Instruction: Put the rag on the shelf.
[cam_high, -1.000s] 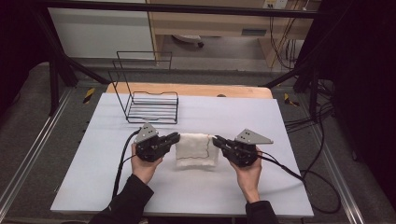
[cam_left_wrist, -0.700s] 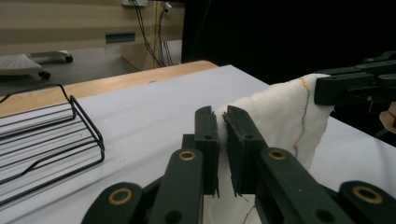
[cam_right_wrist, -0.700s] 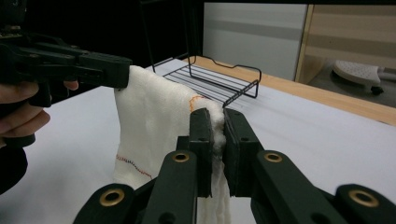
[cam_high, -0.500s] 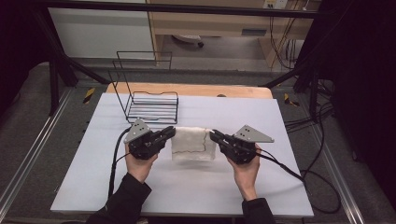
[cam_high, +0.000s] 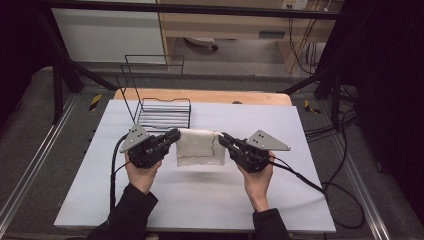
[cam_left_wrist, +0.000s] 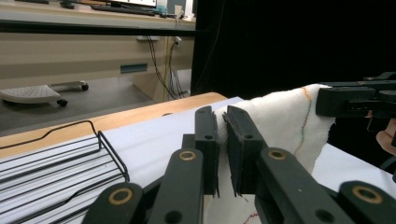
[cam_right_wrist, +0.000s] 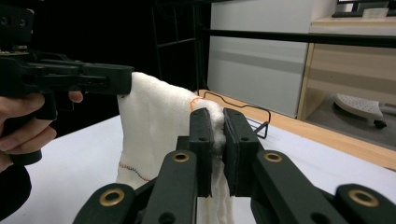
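A white table (cam_high: 200, 200) holds a wire rack (cam_high: 162, 112) before a wooden desk (cam_high: 225, 25). The left gripper (cam_high: 172, 136) and right gripper (cam_high: 223, 139) each clamp the lifted cloth (cam_high: 200, 147).

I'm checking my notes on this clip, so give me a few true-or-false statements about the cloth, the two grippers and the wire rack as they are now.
1. Both grippers grip the white cloth. True: the left gripper and the right gripper each pinch an upper corner.
2. The cloth lies flat on the table. False: it hangs between the grippers, casting a shadow below.
3. The cloth has coloured stitching. True.
4. The cloth is draped over the wire rack. False: the rack stands apart, farther back on the table.
5. The right gripper's jaws stand wide open. False: they are shut on the cloth.
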